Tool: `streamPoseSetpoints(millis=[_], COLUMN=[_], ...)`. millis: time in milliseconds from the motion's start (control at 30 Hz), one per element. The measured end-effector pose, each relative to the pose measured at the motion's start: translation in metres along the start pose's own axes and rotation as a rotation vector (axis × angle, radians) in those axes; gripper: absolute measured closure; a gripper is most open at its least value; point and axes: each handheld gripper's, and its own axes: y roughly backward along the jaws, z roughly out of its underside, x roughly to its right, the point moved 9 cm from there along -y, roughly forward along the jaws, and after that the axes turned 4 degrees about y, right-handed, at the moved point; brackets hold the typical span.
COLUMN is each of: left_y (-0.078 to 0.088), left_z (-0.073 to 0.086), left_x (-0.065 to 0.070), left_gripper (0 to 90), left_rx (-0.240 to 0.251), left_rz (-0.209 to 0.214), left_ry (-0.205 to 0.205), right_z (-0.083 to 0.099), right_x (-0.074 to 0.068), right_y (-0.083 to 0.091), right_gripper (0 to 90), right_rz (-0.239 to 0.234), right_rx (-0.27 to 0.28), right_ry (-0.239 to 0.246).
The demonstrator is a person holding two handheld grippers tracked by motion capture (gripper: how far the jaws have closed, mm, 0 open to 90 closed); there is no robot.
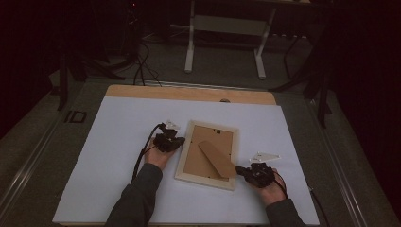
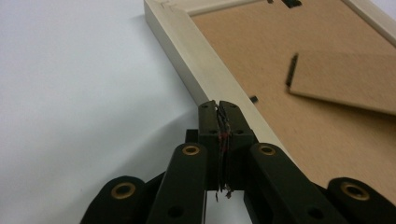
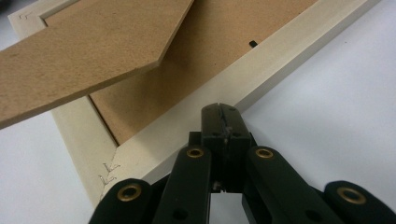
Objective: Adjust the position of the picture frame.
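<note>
A pale wooden picture frame (image 1: 187,156) lies face down on the white sheet, its brown backing board and folding stand (image 1: 217,159) up. My left gripper (image 1: 178,140) is shut with nothing in it, tips against the frame's left rail (image 2: 205,74). My right gripper (image 1: 239,170) is shut and empty too, its tips at the frame's near right corner, pressed on the rail (image 3: 261,70). The stand (image 3: 79,65) sticks out over the backing in the right gripper view. Small black retaining tabs (image 2: 253,99) sit along the backing edge.
The white sheet (image 1: 118,142) covers a wooden table (image 1: 189,93). Beyond the far edge stand a white table's legs (image 1: 189,52) and cables on a dark floor. Bare sheet lies left of the frame (image 2: 70,93).
</note>
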Motion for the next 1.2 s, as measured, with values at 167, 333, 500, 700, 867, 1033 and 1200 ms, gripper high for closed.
streamPoseSetpoints(millis=[167, 333, 500, 700, 867, 1033, 1200], left_y=[0.011, 0.026, 0.043, 0.060, 0.070, 0.077, 0.083], left_z=[0.004, 0.006, 0.013, 0.029, 0.041, 0.055, 0.068], left_x=[0.008, 0.017, 0.027, 0.034, 0.032, 0.027, 0.022], left_gripper=[88.6, 89.1, 89.7, 90.0, 90.0, 90.0, 90.0], left_rx=[-0.003, 0.032, 0.061, 0.063, 0.065, 0.065, 0.061], left_rz=[0.009, 0.018, 0.044, 0.051, 0.037, 0.022, -0.003], left_ry=[-0.045, -0.055, -0.055, -0.069, -0.053, -0.035, -0.022], right_z=[0.001, 0.001, -0.001, -0.004, -0.008, -0.013, -0.019], right_x=[-0.002, -0.010, -0.019, -0.031, -0.041, -0.052, -0.064], right_y=[0.000, -0.001, -0.004, -0.008, -0.013, -0.021, -0.028], right_gripper=[90.0, 90.0, 89.9, 90.0, 89.9, 89.9, 89.9], right_rz=[-0.006, -0.023, -0.041, -0.062, -0.087, -0.110, -0.132], right_rx=[-0.002, -0.006, -0.014, -0.019, -0.024, -0.025, -0.026], right_ry=[0.004, 0.024, 0.049, 0.077, 0.100, 0.122, 0.140])
